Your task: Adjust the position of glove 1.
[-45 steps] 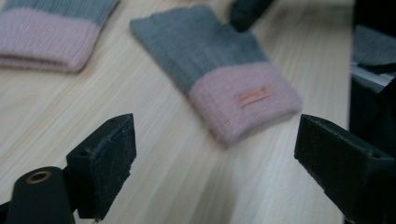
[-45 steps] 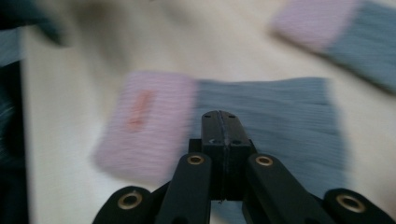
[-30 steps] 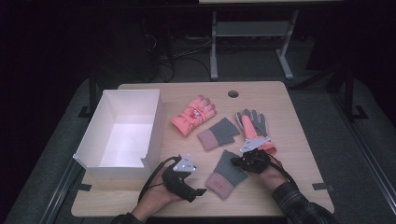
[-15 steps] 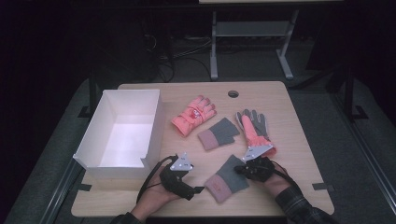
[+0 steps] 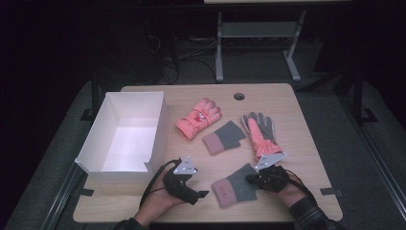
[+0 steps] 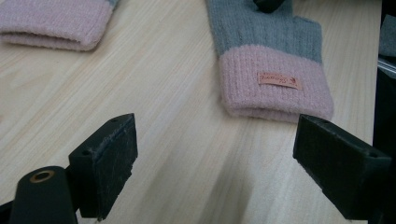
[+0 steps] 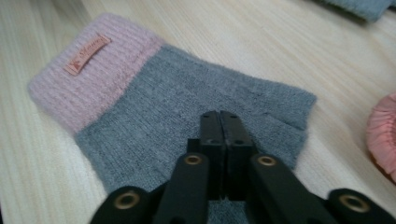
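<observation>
Here the right hand-held gripper is pinched on the grey-pink mitten, biting little knit. Lifted, it could slip free. Left hand-held gripper stands wide, empty, above the desk.

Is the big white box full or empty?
Empty. The high view looks straight down into the white box and shows just its bare white floor and walls; all four gloves lie outside it on the table.
</observation>
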### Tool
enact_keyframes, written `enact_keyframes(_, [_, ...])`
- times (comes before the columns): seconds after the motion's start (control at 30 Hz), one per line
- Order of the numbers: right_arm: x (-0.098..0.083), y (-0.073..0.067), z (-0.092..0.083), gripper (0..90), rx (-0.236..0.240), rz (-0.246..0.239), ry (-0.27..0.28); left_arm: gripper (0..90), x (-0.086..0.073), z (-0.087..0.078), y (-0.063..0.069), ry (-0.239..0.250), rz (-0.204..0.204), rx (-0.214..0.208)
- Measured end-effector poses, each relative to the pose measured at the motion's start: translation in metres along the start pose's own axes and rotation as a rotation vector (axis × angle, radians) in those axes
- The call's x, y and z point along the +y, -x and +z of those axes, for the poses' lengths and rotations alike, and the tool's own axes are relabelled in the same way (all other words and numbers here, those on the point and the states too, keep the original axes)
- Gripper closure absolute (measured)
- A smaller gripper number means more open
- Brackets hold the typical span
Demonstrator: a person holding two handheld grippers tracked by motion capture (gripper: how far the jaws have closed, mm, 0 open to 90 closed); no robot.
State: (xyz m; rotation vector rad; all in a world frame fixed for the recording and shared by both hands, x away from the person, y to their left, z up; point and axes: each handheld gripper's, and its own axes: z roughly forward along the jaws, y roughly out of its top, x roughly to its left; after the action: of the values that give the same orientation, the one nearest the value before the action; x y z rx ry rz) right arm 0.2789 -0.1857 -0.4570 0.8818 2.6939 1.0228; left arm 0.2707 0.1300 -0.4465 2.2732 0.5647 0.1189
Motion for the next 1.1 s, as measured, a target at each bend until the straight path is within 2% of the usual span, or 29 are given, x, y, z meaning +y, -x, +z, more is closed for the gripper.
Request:
enact_keyframes(0.07, [0.000, 0.001, -0.004, 82.8, 0.001, 0.009, 0.017, 13.3, 0.000, 0.000, 0.000, 0.001, 0.001, 0.001])
enact_keyframes(0.1, [0.000, 0.002, -0.006, 77.1, 0.000, 0.021, 0.035, 13.3, 0.000, 0.000, -0.001, -0.002, 0.001, 0.002])
enact_keyframes(0.13, [0.000, 0.002, -0.006, 77.1, 0.000, 0.021, 0.035, 13.4, 0.000, 0.000, -0.001, -0.002, 0.001, 0.002])
enact_keyframes(0.27, [-0.004, 0.004, -0.011, 56.0, -0.003, 0.047, 0.049, 13.7, 0.000, -0.001, -0.002, -0.005, 0.007, 0.006])
enact_keyframes(0.37, [-0.011, 0.004, -0.016, 40.3, -0.027, 0.054, 0.057, 13.7, 0.001, -0.001, -0.003, -0.003, -0.004, 0.008])
enact_keyframes(0.43, [-0.016, 0.006, -0.020, 34.5, -0.035, 0.060, 0.063, 13.7, 0.002, 0.000, -0.003, -0.001, -0.008, 0.008])
enact_keyframes(0.47, [-0.016, 0.006, -0.020, 34.5, -0.035, 0.060, 0.063, 13.7, 0.002, 0.000, -0.003, -0.001, -0.008, 0.008])
enact_keyframes(0.5, [-0.021, 0.007, -0.024, 29.9, -0.056, 0.067, 0.079, 13.7, 0.003, 0.001, -0.003, 0.002, -0.005, 0.011])
enact_keyframes(0.53, [-0.021, 0.007, -0.024, 29.9, -0.056, 0.067, 0.079, 13.7, 0.003, 0.001, -0.003, 0.002, -0.005, 0.011])
enact_keyframes(0.57, [-0.027, 0.008, -0.028, 25.1, -0.066, 0.072, 0.090, 13.7, 0.004, 0.001, -0.003, 0.006, -0.009, 0.010])
enact_keyframes(0.67, [-0.033, 0.009, -0.032, 22.0, -0.082, 0.084, 0.092, 13.6, 0.006, 0.002, -0.003, 0.006, -0.007, 0.011])
enact_keyframes(0.7, [-0.039, 0.010, -0.036, 16.8, -0.096, 0.099, 0.098, 13.6, 0.007, 0.004, -0.002, 0.010, -0.008, 0.013])
enact_keyframes(0.77, [-0.044, 0.012, -0.040, 14.6, -0.106, 0.102, 0.099, 13.6, 0.008, 0.005, -0.003, 0.007, -0.007, 0.016])
enact_keyframes(0.93, [-0.053, 0.012, -0.046, 13.9, -0.125, 0.125, 0.117, 13.7, 0.014, 0.006, -0.004, 0.007, 0.001, 0.019])
enact_keyframes(1.1, [-0.052, 0.013, -0.046, 13.7, -0.130, 0.126, 0.129, 13.9, 0.028, 0.009, -0.008, 0.005, 0.008, 0.034])
